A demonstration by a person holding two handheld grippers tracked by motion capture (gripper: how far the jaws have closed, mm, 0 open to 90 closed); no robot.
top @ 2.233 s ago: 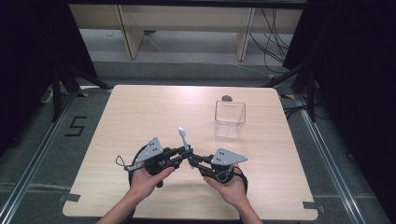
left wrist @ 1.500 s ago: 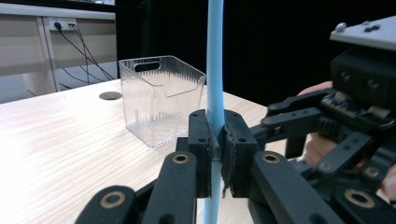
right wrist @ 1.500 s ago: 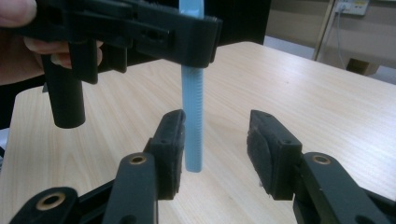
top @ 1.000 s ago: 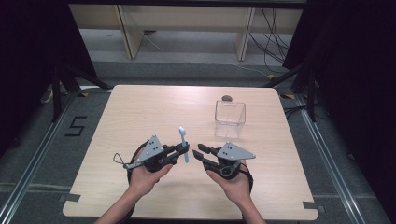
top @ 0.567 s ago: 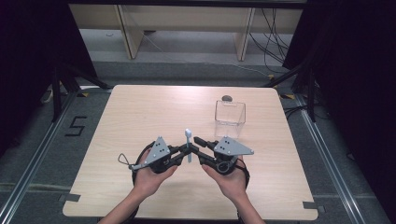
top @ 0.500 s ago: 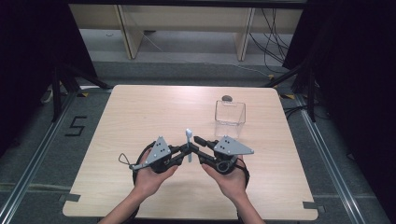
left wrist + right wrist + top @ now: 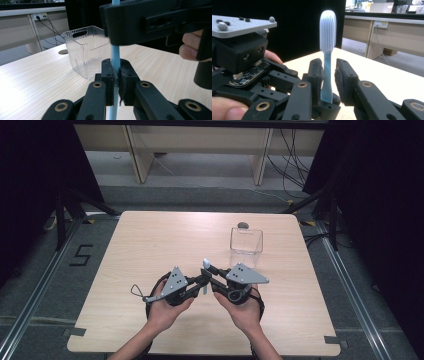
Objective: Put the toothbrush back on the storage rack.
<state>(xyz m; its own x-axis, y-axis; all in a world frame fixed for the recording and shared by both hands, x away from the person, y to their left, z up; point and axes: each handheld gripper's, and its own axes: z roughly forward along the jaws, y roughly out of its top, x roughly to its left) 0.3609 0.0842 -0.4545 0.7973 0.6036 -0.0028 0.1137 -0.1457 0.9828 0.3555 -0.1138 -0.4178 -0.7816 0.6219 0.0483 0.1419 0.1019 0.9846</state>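
A light blue toothbrush [image 7: 205, 265] stands upright above the table's near middle, its white bristle head [image 7: 327, 30] on top. My left gripper [image 7: 202, 282] is shut on the lower handle [image 7: 115, 57], both pads pressing it. My right gripper [image 7: 214, 273] comes in from the right, its jaws on either side of the neck. They have just been closing. In the right gripper view [image 7: 328, 75] the left pad lies against the neck and a narrow gap shows at the right pad. Both are hand-held, tips meeting.
A clear ribbed plastic box [image 7: 246, 240] stands empty on the wooden table [image 7: 150, 240], beyond and right of the grippers; it also shows in the left gripper view [image 7: 87, 50]. A small grey disc [image 7: 243, 225] lies behind it. Dark drapes flank the table.
A second ago the right gripper stood apart from the toothbrush. It has since moved left and up, so its jaws now sit around the neck. The left gripper still holds the brush upright.
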